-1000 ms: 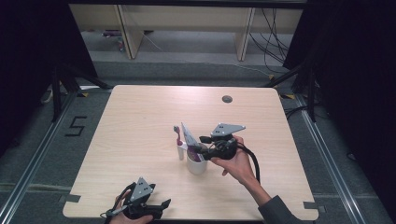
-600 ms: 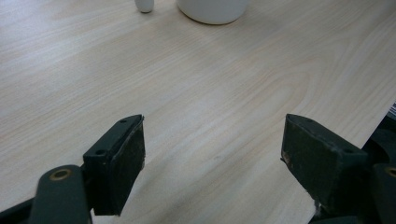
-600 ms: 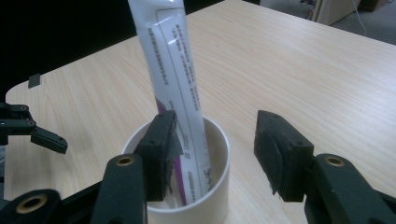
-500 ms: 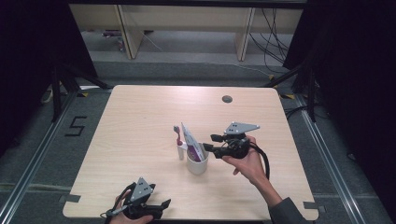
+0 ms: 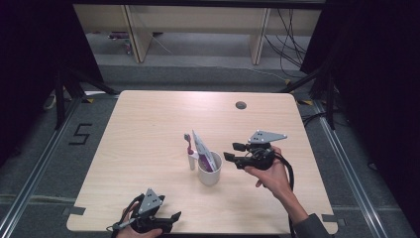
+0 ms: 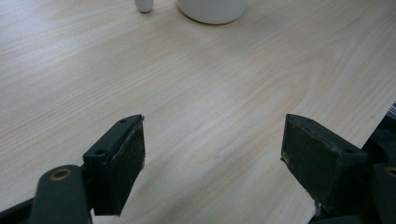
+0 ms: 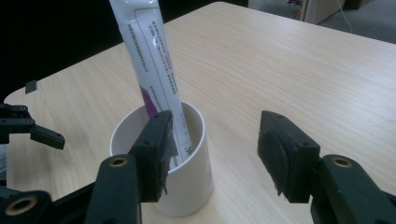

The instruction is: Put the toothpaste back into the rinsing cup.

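A white cup (image 5: 209,171) stands mid-table with a white and purple toothpaste tube (image 5: 203,148) leaning in it. A toothbrush (image 5: 189,153) with a pink head stands upright just left of the cup. My right gripper (image 5: 233,151) hovers a little to the right of the cup and points at it. Its jaws have just been opening, with nothing between them. In the right gripper view the cup (image 7: 187,186) and tube (image 7: 154,60) sit just beyond the left jaw of the right gripper (image 7: 215,154). My left gripper (image 5: 171,218) rests open near the table's front edge.
The wooden table (image 5: 148,124) has a round cable hole (image 5: 241,105) at the back right. In the left gripper view, the left gripper (image 6: 212,154) faces bare wood, with the cup's base (image 6: 212,9) and the toothbrush's foot (image 6: 144,5) at the top edge.
My right gripper has drawn back to the right, away from the cup and tube, and its jaws stand wider. The tube stays in the cup. The left gripper has not moved.
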`<state>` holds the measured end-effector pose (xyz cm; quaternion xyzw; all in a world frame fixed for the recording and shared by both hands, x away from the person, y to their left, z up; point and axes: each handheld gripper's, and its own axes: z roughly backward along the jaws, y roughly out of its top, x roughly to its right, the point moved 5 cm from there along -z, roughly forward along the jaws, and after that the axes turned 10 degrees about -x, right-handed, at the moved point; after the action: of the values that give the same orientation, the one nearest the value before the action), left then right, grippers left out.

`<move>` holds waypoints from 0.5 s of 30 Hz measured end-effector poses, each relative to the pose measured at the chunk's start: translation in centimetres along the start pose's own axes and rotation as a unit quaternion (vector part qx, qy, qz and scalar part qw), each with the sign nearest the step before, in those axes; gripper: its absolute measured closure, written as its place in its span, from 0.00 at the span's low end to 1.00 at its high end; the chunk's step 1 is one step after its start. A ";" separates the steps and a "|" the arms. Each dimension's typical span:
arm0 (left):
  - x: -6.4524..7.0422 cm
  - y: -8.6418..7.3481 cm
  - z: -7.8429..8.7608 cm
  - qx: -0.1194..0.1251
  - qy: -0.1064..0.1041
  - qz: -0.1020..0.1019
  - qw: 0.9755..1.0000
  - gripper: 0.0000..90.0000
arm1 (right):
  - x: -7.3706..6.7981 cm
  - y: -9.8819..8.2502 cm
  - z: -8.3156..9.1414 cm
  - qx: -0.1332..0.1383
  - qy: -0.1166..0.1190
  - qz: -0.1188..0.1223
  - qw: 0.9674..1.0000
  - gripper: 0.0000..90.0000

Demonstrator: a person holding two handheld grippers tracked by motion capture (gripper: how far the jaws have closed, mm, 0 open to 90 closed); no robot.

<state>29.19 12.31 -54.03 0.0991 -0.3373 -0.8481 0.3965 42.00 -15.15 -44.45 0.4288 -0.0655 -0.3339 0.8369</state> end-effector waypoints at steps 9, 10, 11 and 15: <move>0.0 0.0 0.0 0.000 0.000 0.000 1.000 0.24 | 0.5 -0.8 1.0 0.004 -0.008 -0.001 1.000 0.49; 0.0 0.0 0.0 -0.001 -0.002 -0.002 1.000 0.24 | 0.6 -0.8 1.0 0.008 -0.008 0.006 1.000 0.49; 0.0 0.0 0.0 -0.001 -0.002 -0.002 1.000 0.24 | 0.6 -1.0 1.1 0.005 -0.006 0.004 1.000 0.48; 0.0 0.0 0.0 -0.001 -0.002 -0.001 1.000 0.24 | 0.6 -1.4 1.4 0.005 -0.002 -0.010 1.000 0.48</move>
<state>29.15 12.29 -54.01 0.0973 -0.3373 -0.8490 0.3949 41.19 -17.01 -44.79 0.4327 -0.0649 -0.3430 0.8312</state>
